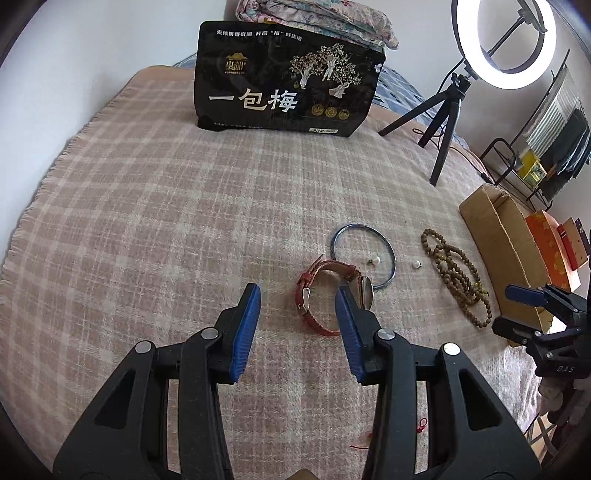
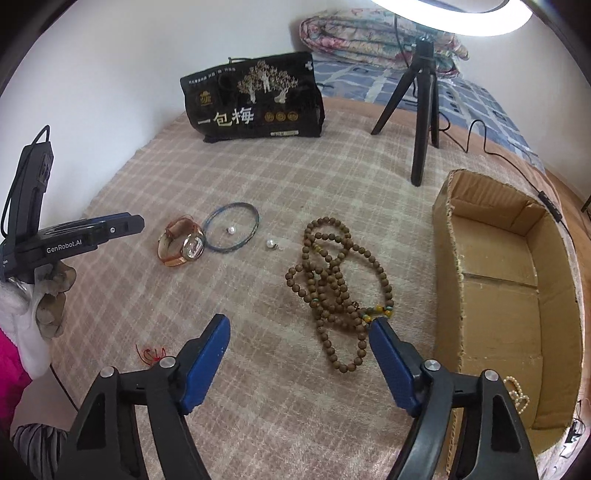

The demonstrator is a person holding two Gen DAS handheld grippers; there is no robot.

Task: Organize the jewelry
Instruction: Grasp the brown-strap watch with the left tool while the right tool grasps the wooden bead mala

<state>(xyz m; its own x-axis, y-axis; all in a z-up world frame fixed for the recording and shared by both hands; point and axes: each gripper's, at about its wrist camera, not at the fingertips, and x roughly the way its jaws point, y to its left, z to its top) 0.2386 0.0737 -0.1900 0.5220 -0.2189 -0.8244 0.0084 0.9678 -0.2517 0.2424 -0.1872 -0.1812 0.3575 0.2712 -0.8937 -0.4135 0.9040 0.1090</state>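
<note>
A red-strapped watch [image 1: 314,295] [image 2: 181,243] lies on the plaid blanket, just beyond my left gripper [image 1: 297,288]. That gripper is open, and its right finger overlaps the watch case in the view. Next to the watch is a blue bangle [image 1: 340,232] [image 2: 255,214] with one pearl earring [image 2: 231,230] inside it and another [image 2: 271,243] beside it. A long brown bead necklace [image 2: 332,273] [image 1: 454,269] is heaped in front of my right gripper [image 2: 298,320], which is open and has nothing between its pads. A cardboard box [image 2: 498,295] to the right holds a pearl bracelet [image 2: 517,395].
A black snack bag [image 1: 284,77] stands at the back. A ring light on a tripod [image 2: 423,110] stands behind the box, and its cable [image 2: 491,147] trails along the bed edge. Folded quilts [image 2: 369,33] lie by the wall. A red thread [image 2: 151,354] lies near the front.
</note>
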